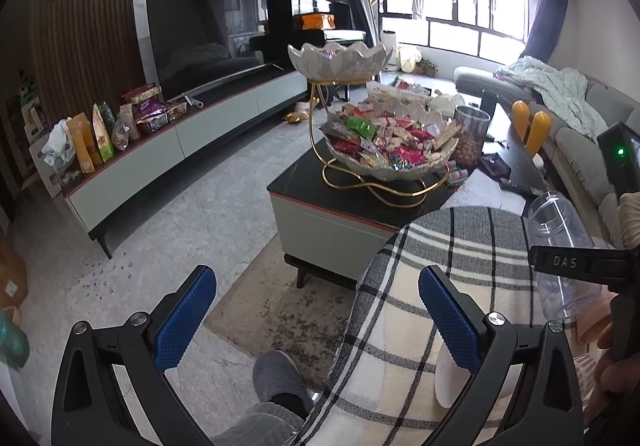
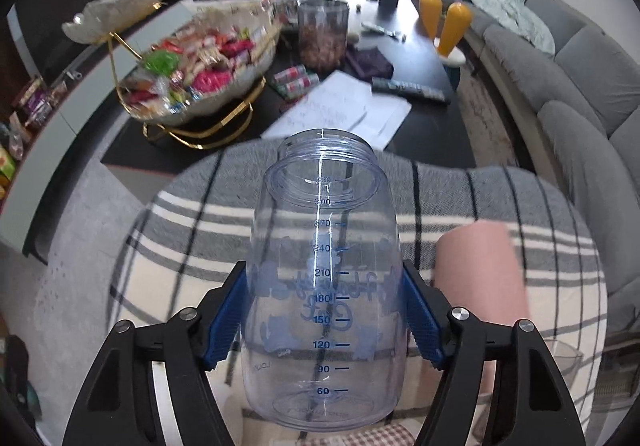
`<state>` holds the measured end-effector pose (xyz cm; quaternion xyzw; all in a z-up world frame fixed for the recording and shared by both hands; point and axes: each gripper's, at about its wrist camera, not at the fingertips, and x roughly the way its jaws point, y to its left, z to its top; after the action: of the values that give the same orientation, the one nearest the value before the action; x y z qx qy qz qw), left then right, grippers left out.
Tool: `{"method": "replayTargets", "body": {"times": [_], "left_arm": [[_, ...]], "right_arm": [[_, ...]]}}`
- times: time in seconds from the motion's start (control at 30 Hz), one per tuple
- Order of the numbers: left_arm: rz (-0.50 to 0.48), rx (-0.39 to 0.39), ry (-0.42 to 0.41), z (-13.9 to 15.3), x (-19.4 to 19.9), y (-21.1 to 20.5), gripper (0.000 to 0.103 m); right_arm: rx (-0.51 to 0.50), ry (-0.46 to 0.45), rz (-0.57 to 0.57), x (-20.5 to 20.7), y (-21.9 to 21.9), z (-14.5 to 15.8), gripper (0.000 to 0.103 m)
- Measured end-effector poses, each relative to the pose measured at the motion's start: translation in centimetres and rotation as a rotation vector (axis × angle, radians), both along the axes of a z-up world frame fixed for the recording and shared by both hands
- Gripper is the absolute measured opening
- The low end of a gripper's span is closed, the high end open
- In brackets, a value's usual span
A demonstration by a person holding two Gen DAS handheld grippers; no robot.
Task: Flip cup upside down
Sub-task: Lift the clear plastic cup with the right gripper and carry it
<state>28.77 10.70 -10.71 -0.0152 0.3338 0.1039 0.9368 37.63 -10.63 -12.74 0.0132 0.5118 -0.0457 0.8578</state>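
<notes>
The cup (image 2: 324,286) is a clear plastic measuring bottle with blue volume marks and a wide threaded mouth. My right gripper (image 2: 326,320) is shut on its lower body and holds it in the air above the plaid cloth (image 2: 192,246), mouth pointing forward and away. The cup also shows at the right edge of the left wrist view (image 1: 560,246), with a black finger (image 1: 580,264) of the right gripper across it. My left gripper (image 1: 316,320) is open and empty, low over the plaid cloth's (image 1: 440,246) left edge.
A pink cup (image 2: 480,286) stands on the cloth right of the held cup. A black coffee table (image 1: 340,197) ahead holds a snack-filled bowl stand (image 1: 384,149), a jar of nuts (image 2: 322,33), papers (image 2: 340,109) and a remote. A grey sofa (image 2: 580,85) runs along the right.
</notes>
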Motion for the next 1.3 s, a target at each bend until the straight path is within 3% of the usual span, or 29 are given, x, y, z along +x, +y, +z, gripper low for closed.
{"method": "replayTargets", "body": {"times": [0.2, 0.33, 0.5, 0.67, 0.9, 1.1, 1.3], "left_arm": [[-0.009, -0.005, -0.052, 3.3, -3.2, 0.4, 0.103], [-0.037, 0.004, -0.084, 5.8, -7.0, 0.3, 0.103], [-0.083, 0.021, -0.091, 7.3, -13.0, -0.2, 0.103], [-0.113, 0.024, -0.067, 7.0, -18.4, -0.8, 0.103], [-0.165, 0.011, -0.066, 4.5, -24.1, -1.7, 0.103], [-0.214, 0.019, -0.082, 3.2, -25.6, -2.7, 0.103], [-0.242, 0.010, -0.080, 2.2, -25.8, -3.4, 0.103]], "right_arm": [[0.028, -0.056, 0.006, -3.6, -0.1, 4.6, 0.072], [0.045, -0.086, 0.011, -8.5, -0.4, 7.7, 0.072], [0.070, -0.060, 0.010, -15.3, -1.0, 9.0, 0.072], [0.086, -0.010, 0.011, -21.3, -1.5, 7.3, 0.072], [0.082, 0.041, -0.003, -27.0, -1.5, 2.4, 0.072], [0.069, 0.062, -0.047, -29.2, -1.9, -1.4, 0.072], [0.049, 0.055, -0.067, -29.5, -2.1, -2.6, 0.072]]}}
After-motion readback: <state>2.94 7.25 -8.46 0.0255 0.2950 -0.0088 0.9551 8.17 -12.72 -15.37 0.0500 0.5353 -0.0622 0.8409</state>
